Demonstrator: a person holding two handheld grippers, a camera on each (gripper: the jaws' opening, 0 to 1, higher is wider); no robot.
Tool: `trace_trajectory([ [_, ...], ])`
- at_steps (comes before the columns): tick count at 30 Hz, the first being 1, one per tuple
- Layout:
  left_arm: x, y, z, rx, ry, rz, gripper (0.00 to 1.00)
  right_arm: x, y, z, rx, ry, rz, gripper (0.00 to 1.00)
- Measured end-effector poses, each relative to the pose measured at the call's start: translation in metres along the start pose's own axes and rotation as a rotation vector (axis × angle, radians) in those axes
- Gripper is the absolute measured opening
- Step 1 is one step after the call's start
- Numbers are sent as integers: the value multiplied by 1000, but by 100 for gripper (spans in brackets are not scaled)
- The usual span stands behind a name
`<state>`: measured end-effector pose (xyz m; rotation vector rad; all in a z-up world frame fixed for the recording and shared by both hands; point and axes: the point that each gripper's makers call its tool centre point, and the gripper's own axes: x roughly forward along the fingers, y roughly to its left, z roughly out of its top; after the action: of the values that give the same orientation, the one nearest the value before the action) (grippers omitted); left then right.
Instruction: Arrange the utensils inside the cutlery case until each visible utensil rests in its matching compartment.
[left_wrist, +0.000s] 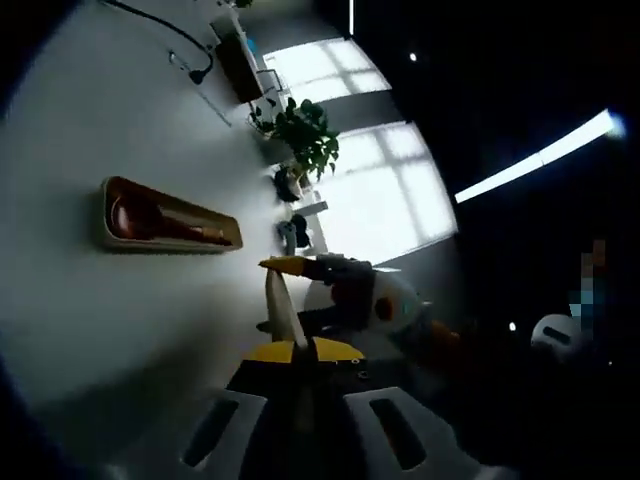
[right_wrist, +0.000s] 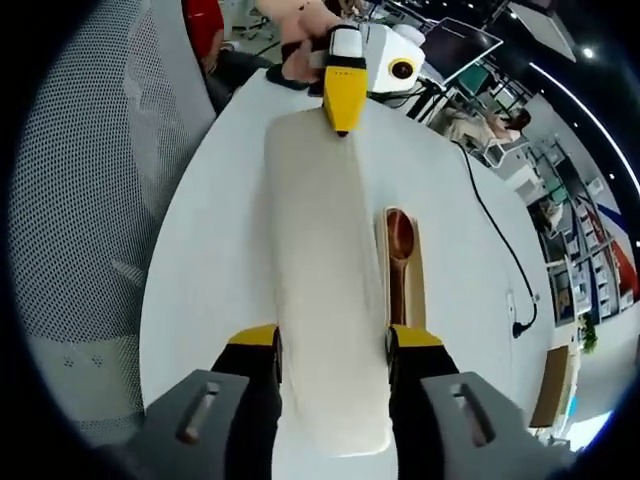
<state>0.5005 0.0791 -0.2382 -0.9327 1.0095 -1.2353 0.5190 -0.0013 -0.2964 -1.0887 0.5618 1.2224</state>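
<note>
Right gripper (right_wrist: 333, 355) holds lid (right_wrist: 325, 290); left gripper (right_wrist: 343, 95) pinches far end. Spoon (right_wrist: 399, 245) (brown) lies in case (right_wrist: 414, 270).

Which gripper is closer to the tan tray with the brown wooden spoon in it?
Right. The right gripper, clamping the long cream lid, has one jaw right beside the tan tray's end. The left gripper holds the lid's far end, beyond the tray.

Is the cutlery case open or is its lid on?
Open. The lid is off, held between both grippers above the table; the case beside it shows a spoon inside.
</note>
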Motion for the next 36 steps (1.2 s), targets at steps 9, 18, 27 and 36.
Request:
trace_trajectory([
  [9,3,7,24,27,-89,8,5,2,-10,-5,38,19,3,38],
  [18,4,18,52,13,-181,41,5,8,-35,-13,75,40,-5,38],
  [27,-1,36,83,-2,-239,86,5,29,-64,-18,103,66,8,39],
  [36,-6,60,118,-50,-286,113,5,46,-90,-24,147,98,63,38],
])
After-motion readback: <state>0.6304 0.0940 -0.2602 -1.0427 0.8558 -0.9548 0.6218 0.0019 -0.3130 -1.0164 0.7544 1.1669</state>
